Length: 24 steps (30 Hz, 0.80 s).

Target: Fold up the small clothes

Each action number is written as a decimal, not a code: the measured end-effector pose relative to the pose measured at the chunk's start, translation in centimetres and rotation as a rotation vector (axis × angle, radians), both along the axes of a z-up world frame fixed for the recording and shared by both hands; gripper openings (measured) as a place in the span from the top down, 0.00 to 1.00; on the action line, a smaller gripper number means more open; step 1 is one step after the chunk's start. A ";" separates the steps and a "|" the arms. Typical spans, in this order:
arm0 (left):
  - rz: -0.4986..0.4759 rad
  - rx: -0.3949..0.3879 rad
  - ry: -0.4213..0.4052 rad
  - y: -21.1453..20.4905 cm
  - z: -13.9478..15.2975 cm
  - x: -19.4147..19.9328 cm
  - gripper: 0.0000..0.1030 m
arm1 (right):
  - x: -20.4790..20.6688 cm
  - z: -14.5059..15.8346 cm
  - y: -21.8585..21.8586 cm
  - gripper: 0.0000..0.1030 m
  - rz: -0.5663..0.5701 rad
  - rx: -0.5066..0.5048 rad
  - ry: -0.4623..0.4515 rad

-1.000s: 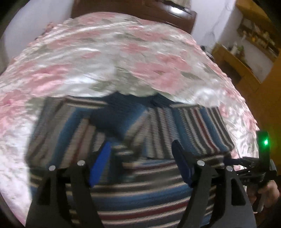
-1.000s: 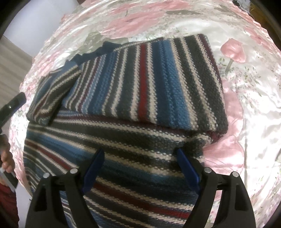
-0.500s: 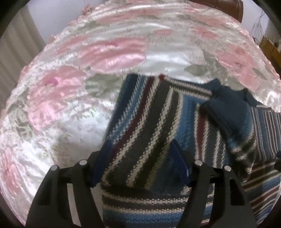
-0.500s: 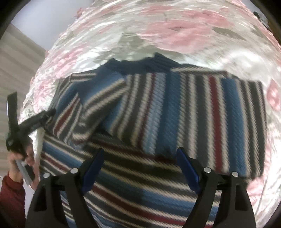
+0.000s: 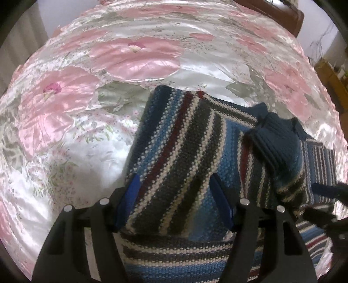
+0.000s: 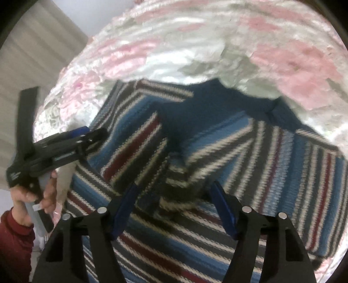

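Note:
A knitted sweater [image 5: 184, 141] with blue, grey, white and dark red stripes lies flat on the bed. Its left sleeve is folded across the chest and ends in a navy cuff [image 5: 276, 139]. My left gripper [image 5: 176, 193] hovers open over the folded sleeve's left edge, nothing between its blue pads [image 5: 132, 191]. In the right wrist view the sweater [image 6: 282, 163] is blurred, its navy collar [image 6: 217, 98] at the far side. My right gripper [image 6: 175, 202] is open and empty above the sweater's middle. The left gripper [image 6: 87, 132] shows side-on at the sweater's left edge.
The bed is covered by a shiny white spread with pink flowers [image 5: 108, 65]. A wooden headboard [image 5: 271, 10] and wooden furniture [image 5: 332, 74] stand beyond it. A hand [image 6: 47, 191] with a red sleeve [image 6: 15, 239] holds the left gripper. A curtain [image 6: 32, 54] hangs to the left.
The left gripper swung from the sweater's middle to its left side. The right gripper turned left and moved from the right sleeve toward the middle. Neither has taken hold of anything.

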State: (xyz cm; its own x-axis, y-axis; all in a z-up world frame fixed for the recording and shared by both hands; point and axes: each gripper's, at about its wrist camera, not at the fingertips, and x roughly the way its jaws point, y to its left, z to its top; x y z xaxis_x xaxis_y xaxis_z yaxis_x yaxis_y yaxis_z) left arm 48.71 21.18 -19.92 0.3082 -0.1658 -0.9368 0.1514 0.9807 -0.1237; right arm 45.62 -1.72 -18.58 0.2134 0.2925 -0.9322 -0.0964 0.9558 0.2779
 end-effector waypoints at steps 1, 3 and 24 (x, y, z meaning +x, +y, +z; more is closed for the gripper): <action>-0.004 0.000 0.001 0.0 -0.1 0.0 0.36 | 0.4 -0.8 0.2 0.35 -0.002 -0.005 0.023; -0.012 0.002 -0.002 0.0 -0.1 -0.1 0.36 | 0.9 -2.1 0.4 0.39 -0.004 -0.029 0.047; -0.069 0.055 -0.034 -1.3 -0.9 -1.5 0.28 | -11.0 -4.2 -13.3 0.58 -0.333 0.266 0.082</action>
State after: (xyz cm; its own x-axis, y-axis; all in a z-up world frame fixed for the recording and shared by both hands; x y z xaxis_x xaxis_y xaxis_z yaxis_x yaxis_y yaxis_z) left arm 47.25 19.88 -20.83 0.3296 -0.1360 -0.9343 0.2217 0.9730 -0.0634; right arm 34.59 -15.03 -22.76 0.2650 0.4524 -0.8515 0.2383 0.8250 0.5125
